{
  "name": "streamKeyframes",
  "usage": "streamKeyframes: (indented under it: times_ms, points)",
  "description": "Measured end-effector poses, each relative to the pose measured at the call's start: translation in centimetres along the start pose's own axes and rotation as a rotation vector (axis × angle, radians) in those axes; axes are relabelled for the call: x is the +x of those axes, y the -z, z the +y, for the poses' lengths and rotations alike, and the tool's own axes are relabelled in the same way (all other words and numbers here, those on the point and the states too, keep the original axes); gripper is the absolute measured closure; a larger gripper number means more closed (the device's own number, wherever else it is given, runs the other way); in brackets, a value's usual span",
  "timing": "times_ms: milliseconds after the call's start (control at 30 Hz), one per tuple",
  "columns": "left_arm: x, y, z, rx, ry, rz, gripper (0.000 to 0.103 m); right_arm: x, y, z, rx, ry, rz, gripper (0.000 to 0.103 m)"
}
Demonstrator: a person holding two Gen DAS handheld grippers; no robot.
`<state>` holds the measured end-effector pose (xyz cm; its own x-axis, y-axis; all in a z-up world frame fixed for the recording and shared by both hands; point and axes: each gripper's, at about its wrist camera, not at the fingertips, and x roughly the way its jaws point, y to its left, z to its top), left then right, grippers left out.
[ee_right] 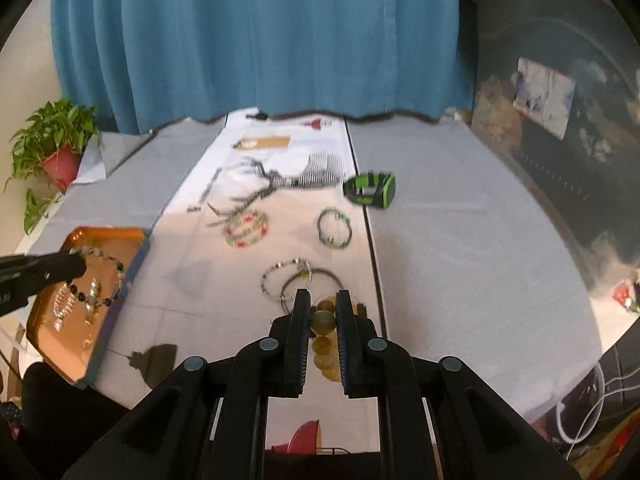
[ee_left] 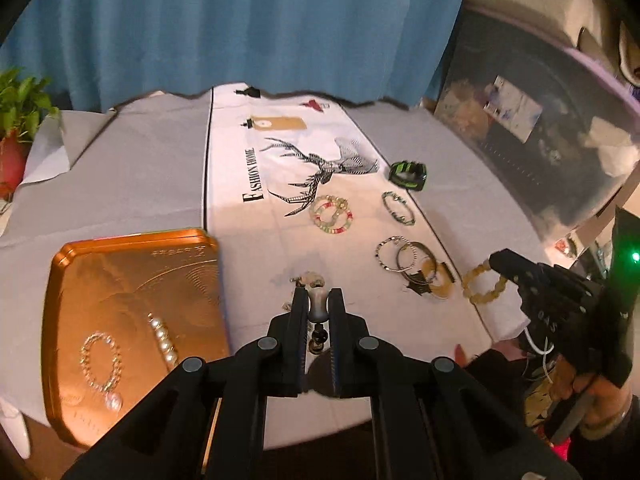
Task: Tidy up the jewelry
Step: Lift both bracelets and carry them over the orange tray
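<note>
Blue curtain behind, the worktop (ee_left: 140,168) has two bracelets in the copper tin (ee_left: 120,280), each claw gripping another, and several bracelets left to sort: left claw (ee_left: 318,300) clamps a dark beaded bracelet (ee_right: 102,280), right claw (ee_right: 323,312) an amber bead bracelet (ee_right: 324,344).

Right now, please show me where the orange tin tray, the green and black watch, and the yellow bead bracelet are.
orange tin tray (ee_left: 120,276), left wrist view, bare floor.
green and black watch (ee_right: 370,189), right wrist view, its band.
yellow bead bracelet (ee_right: 323,321), right wrist view, bead between the right gripper's fingers.

Home room: blue curtain (ee_right: 260,36), potted plant (ee_right: 52,144), cloth-covered table (ee_right: 460,240).
</note>
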<state>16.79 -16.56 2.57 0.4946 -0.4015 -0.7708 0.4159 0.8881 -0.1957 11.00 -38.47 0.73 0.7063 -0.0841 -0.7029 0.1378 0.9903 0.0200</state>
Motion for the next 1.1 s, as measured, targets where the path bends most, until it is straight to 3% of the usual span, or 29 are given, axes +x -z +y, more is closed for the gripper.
streamKeyframes:
  times_ms: [267, 533, 833, 1100]
  points:
    - [-6.2, 2.8, 0.3, 0.0, -0.004, -0.066, 0.095, -5.2, 0.7, 2.4, -0.051, -0.044, -0.049, 0.09]
    - [-11.4, 8.4, 1.8, -0.034, -0.017, -0.101, 0.095, -8.8, 4.7, 7.0, -0.161, -0.103, -0.031, 0.09]
    - [-14.6, 14.1, 3.9, -0.075, -0.096, -0.123, 0.095, -11.8, 8.8, 11.7, -0.256, -0.194, -0.009, 0.09]
    - [-15.6, 16.2, 4.4, -0.087, -0.114, -0.138, 0.095, -12.8, 10.6, 14.6, -0.313, -0.24, 0.013, 0.09]
